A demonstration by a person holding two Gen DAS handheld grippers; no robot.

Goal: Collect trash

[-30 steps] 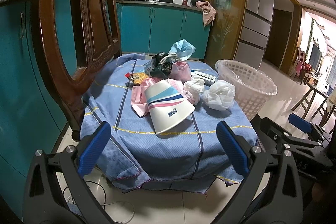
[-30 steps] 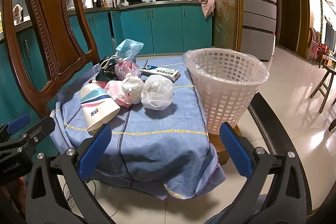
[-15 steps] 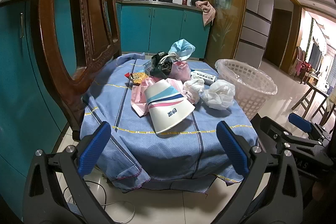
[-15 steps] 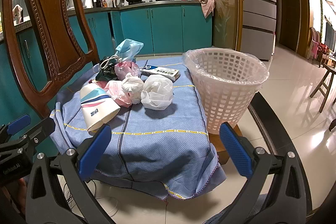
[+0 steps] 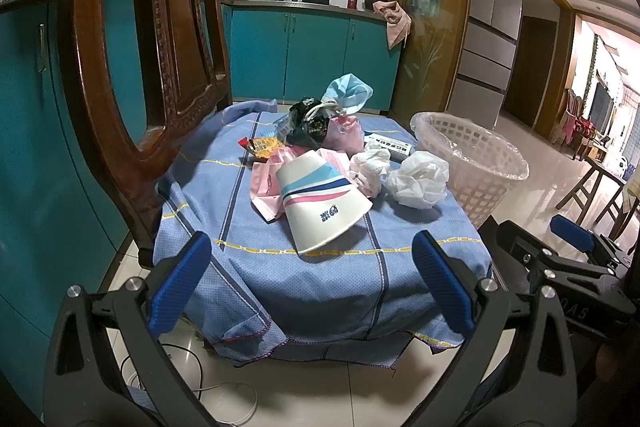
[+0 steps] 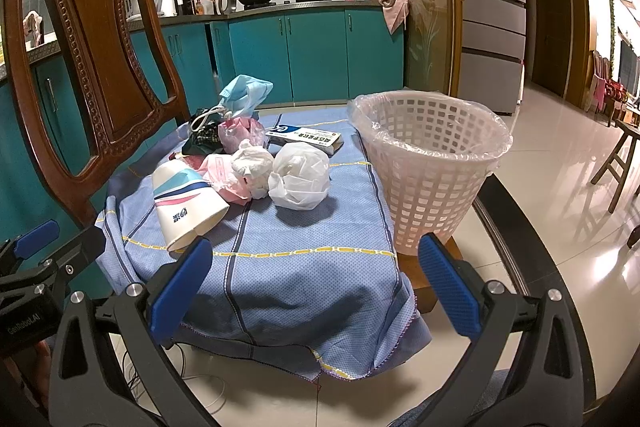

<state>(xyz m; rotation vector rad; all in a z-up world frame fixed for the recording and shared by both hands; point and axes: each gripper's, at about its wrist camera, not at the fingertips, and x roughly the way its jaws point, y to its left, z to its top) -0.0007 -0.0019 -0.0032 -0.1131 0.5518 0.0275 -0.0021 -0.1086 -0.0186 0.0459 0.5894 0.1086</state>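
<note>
Plastic basket [image 6: 432,163] beside trash; L gripper [image 5: 312,283], R gripper [image 6: 316,283] agape.

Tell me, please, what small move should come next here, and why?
Probably ease the right gripper forward toward the white plastic bag: both grippers are open and empty, short of the trash, and that bag lies nearest the lined basket.

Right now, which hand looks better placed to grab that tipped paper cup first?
Probably the left gripper: the paper cup lies straight ahead between its open fingers. From the right gripper, also open, the cup sits off to the left.
</note>
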